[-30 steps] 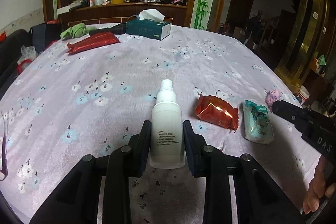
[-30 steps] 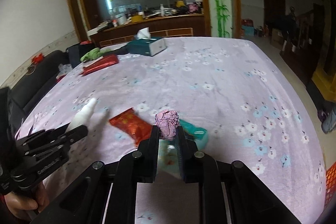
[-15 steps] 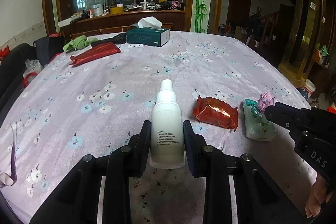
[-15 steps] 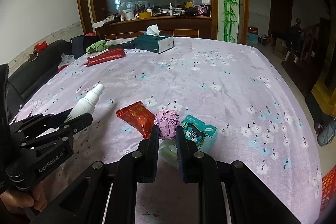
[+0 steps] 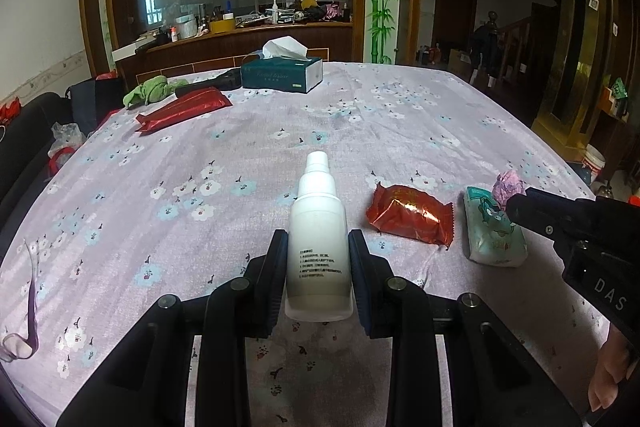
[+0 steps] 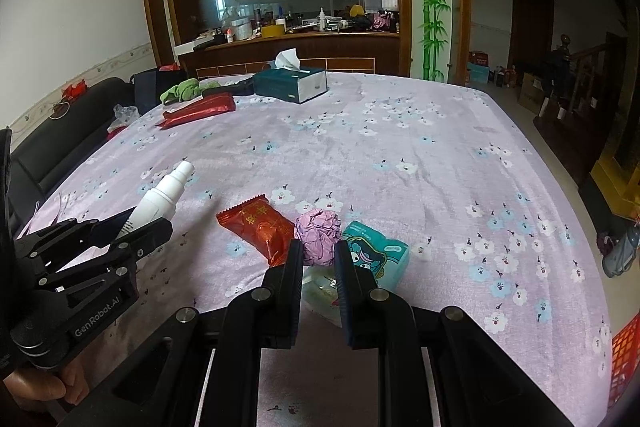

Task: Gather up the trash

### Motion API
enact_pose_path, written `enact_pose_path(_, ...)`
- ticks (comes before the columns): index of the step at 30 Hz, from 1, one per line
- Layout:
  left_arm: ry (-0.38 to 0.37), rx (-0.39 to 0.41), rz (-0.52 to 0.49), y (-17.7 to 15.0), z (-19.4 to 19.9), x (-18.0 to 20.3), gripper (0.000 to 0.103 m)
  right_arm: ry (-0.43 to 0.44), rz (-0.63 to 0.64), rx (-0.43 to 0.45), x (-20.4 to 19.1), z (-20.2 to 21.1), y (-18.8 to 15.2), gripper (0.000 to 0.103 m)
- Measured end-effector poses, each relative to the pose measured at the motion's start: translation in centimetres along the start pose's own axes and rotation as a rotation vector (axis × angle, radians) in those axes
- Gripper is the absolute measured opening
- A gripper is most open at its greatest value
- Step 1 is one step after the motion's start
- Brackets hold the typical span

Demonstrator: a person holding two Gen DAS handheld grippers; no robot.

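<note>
My left gripper [image 5: 318, 251] is shut on a white spray bottle [image 5: 318, 239], nozzle pointing away, held above the flowered tablecloth [image 5: 240, 155]. The bottle [image 6: 160, 197] and left gripper [image 6: 132, 235] also show at the left of the right wrist view. My right gripper [image 6: 318, 253] is shut on a crumpled pink paper ball [image 6: 318, 235], seen too as the pink ball [image 5: 508, 185] in the left wrist view. A red snack wrapper [image 5: 410, 213] and a teal-and-white packet [image 5: 494, 231] lie on the cloth below, between the two grippers; they are the red wrapper [image 6: 258, 227] and teal packet [image 6: 376, 253].
At the table's far end lie a teal tissue box [image 5: 282, 73], a long red packet [image 5: 182, 109], a green cloth [image 5: 154, 89] and a dark object. A black sofa [image 6: 48, 139] runs along the left. A wooden counter with clutter stands behind. A hand [image 5: 610, 371] holds the right gripper.
Both grippers have risen and pitched up, so more of the room shows; each keeps its hold. The right gripper with the pink ball has drawn closer to the packets.
</note>
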State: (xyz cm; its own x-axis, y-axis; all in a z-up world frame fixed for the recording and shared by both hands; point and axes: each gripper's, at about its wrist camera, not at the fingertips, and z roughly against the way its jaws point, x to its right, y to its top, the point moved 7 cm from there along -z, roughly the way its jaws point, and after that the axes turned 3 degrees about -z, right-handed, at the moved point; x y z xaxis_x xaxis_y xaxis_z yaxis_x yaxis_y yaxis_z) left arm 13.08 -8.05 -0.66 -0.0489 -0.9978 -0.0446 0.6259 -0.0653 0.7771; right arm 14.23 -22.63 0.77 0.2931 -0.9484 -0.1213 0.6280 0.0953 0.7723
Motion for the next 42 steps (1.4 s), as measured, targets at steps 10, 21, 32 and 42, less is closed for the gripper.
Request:
enact_pose_path(10,0.005,0.004,-0.003,0.1,0.1,0.0,0.028,0.001,0.000,0.005,0.0,0.2,0.0,0.016)
enact_pose_path(21,0.009,0.006,-0.004,0.1,0.1,-0.1,0.028,0.000,-0.002,0.007,0.0,0.2,0.1,0.016)
enact_pose_path(32,0.010,0.008,-0.006,0.1,0.2,-0.2,0.028,0.000,-0.016,0.009,0.0,0.4,0.4,0.016)
enact_pose_path(42,0.002,0.005,-0.007,0.2,0.3,-0.3,0.028,0.004,-0.104,-0.002,1.1,0.7,0.8,0.016)
